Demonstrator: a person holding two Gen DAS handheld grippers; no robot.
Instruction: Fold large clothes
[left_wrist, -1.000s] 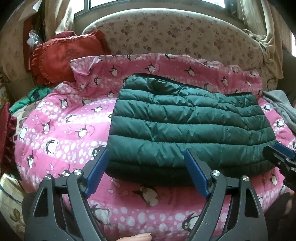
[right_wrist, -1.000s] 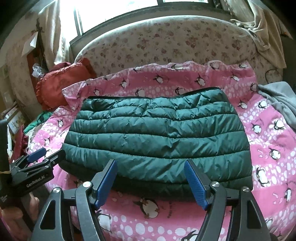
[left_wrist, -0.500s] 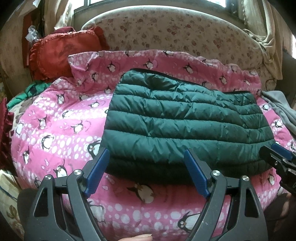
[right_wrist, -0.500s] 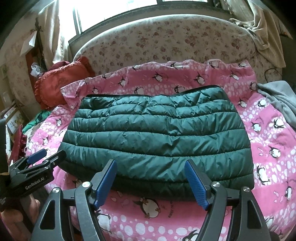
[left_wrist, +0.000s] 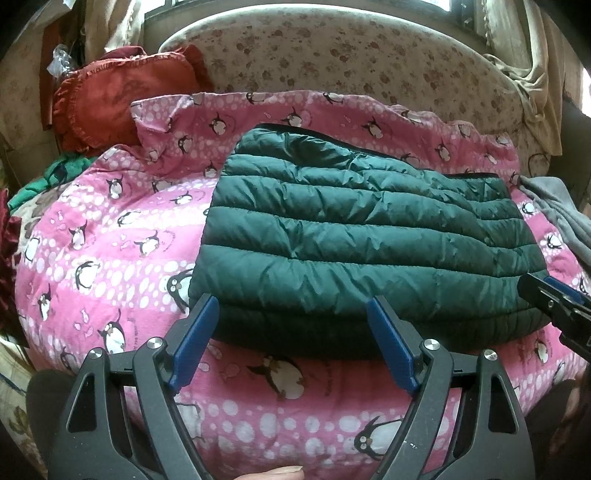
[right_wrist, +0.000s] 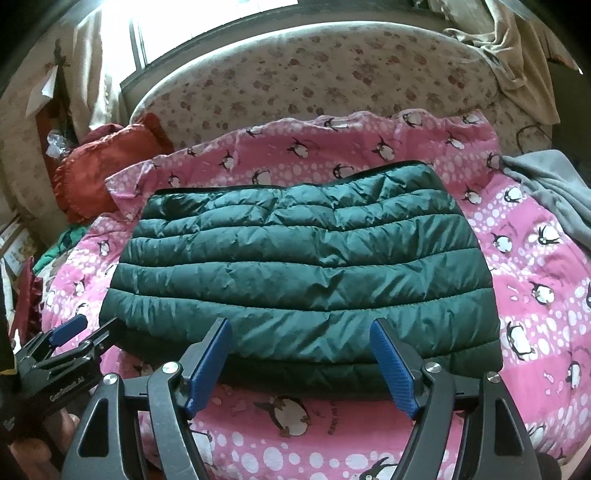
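Note:
A dark green quilted puffer jacket (left_wrist: 354, 236) (right_wrist: 303, 273) lies folded into a flat rectangle on a pink penguin-print blanket (left_wrist: 110, 236) (right_wrist: 532, 280). My left gripper (left_wrist: 291, 314) is open, hovering just before the jacket's near left edge with nothing between its blue pads. In the right wrist view it shows at the lower left as the left gripper (right_wrist: 85, 328). My right gripper (right_wrist: 301, 332) is open too, held over the near edge a little right of the middle. Its tip shows at the right edge of the left view as the right gripper (left_wrist: 550, 291).
A floral headboard (left_wrist: 332, 62) curves behind the bed. A red ruffled cushion (left_wrist: 110, 107) sits at the back left, with green cloth (left_wrist: 55, 173) below it. Grey fabric (right_wrist: 554, 192) lies at the right edge. A thumb tip (left_wrist: 273, 472) shows at the bottom.
The left view has swung slightly left and down, so the jacket sits further right and lower in it. The right gripper holds its place. Both stay open.

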